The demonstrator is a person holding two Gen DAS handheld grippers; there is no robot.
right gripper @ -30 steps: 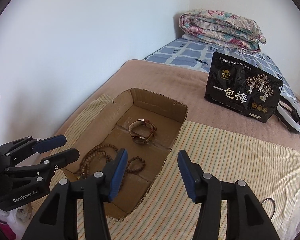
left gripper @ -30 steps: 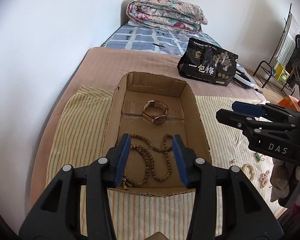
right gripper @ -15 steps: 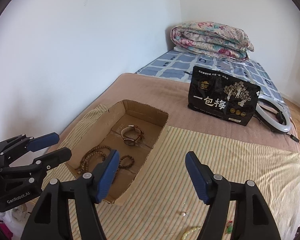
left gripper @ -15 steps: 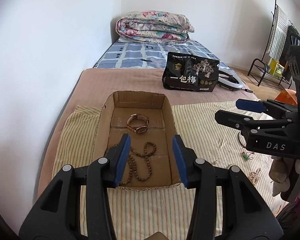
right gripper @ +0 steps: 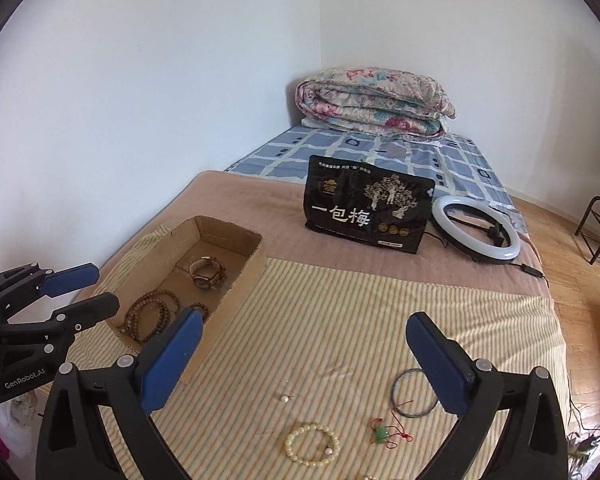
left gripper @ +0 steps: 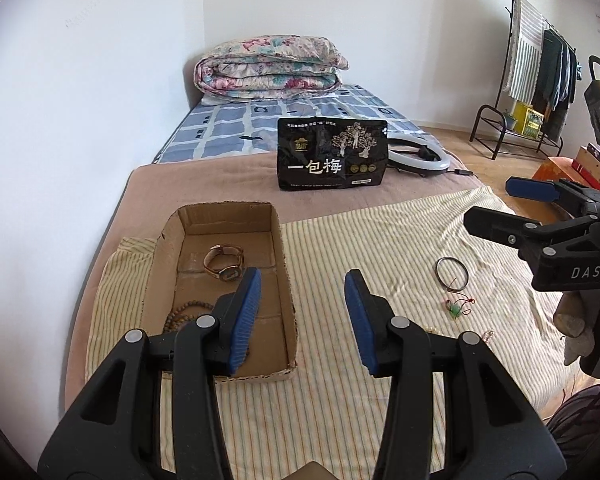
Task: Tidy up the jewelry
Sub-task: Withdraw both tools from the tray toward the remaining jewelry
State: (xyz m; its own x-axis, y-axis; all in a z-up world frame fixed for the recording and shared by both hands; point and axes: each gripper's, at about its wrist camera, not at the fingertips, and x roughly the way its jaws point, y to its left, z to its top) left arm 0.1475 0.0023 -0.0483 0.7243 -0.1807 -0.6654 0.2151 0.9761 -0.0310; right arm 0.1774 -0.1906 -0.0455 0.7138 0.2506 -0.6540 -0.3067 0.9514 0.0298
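Left wrist view: the left gripper has pulled back from the box — jaws partly open, nothing between them. Watch and beads lie inside the box; a bangle now shows on the striped cloth.

Right wrist view: the right gripper has backed off too, its jaws just opened wide, empty. A pearl bracelet and green pendant have come into view on the cloth, well apart from the box.

The bed carries a striped cloth under the fingers; beyond them a black bag, ring light, folded quilt.
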